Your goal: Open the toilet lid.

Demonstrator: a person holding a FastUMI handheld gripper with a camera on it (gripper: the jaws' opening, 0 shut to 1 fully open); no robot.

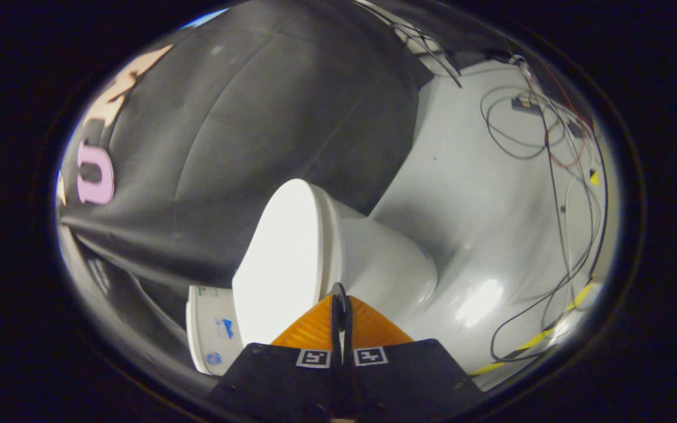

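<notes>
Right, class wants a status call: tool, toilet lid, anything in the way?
Tool shut, holding nothing, tips at the lid's rim. Lid down on the toilet, not yet opened. Nothing between tool and lid; cables lie off on the floor beyond.

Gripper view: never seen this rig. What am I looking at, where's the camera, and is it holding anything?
There is no robot arm here. A person carries a handheld two-finger gripper, and the fisheye camera rides on it, looking forward along the two fingers, which show at the bottom of the view. The image is rolled sideways, so the scene looks tilted.

The fingers are closed together with nothing between them, so nothing is held. Their tips sit right by the edge of the white toilet lid, which is shut on the toilet bowl; I cannot tell if they touch it. The white tank sits behind the lid.

The toilet stands on a pale grey floor. Loose cables and yellow tape lie beyond it. The black cloth is the booth's wall.
</notes>
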